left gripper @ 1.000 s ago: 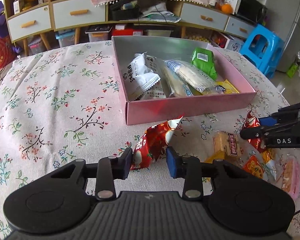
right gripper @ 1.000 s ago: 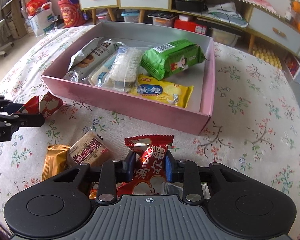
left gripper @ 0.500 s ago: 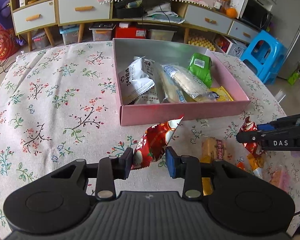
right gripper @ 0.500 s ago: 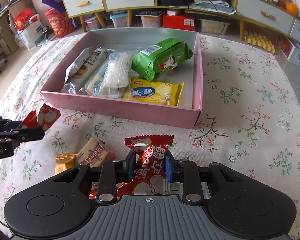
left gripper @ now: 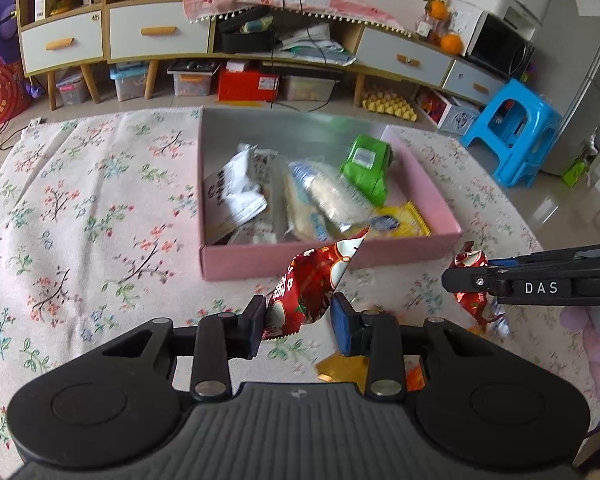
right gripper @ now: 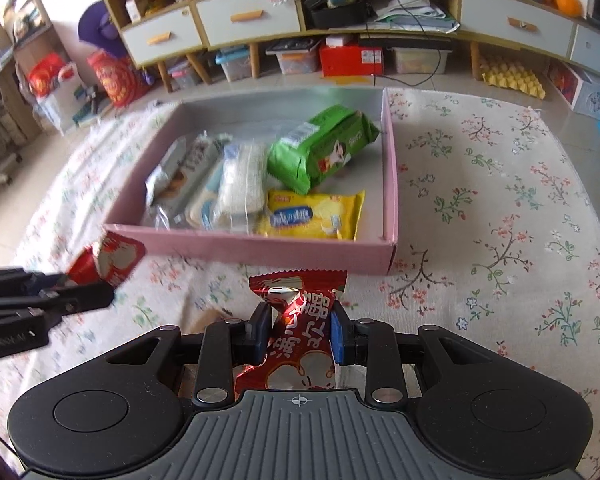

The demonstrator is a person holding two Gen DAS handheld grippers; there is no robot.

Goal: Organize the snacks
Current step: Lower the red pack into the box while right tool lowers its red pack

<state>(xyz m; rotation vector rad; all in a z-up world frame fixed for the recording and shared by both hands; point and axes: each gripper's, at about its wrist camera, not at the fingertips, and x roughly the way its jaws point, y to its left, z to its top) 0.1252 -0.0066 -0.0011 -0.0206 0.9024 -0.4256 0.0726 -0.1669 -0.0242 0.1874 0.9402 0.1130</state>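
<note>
A pink box [left gripper: 416, 250] [right gripper: 260, 250] stands on the floral tablecloth and holds several snacks, among them a green pack [left gripper: 368, 170] [right gripper: 320, 148] and a yellow pack [right gripper: 312, 216]. My left gripper [left gripper: 300, 320] is shut on a red snack packet [left gripper: 308, 284], held above the cloth just in front of the box. My right gripper [right gripper: 298, 330] is shut on another red snack packet [right gripper: 296, 324], also in front of the box. Each gripper shows in the other's view, the right [left gripper: 460, 280] and the left [right gripper: 100, 296].
Loose snacks lie on the cloth below the grippers, an orange-gold one [left gripper: 340, 368] partly hidden. A low cabinet [left gripper: 160, 36] with drawers and a blue stool [left gripper: 512, 132] stand beyond the table. The tablecloth [right gripper: 500, 220] stretches right of the box.
Both grippers have risen with their red packets and the view has pulled back from the table. The loose snacks below have dropped further out of sight.
</note>
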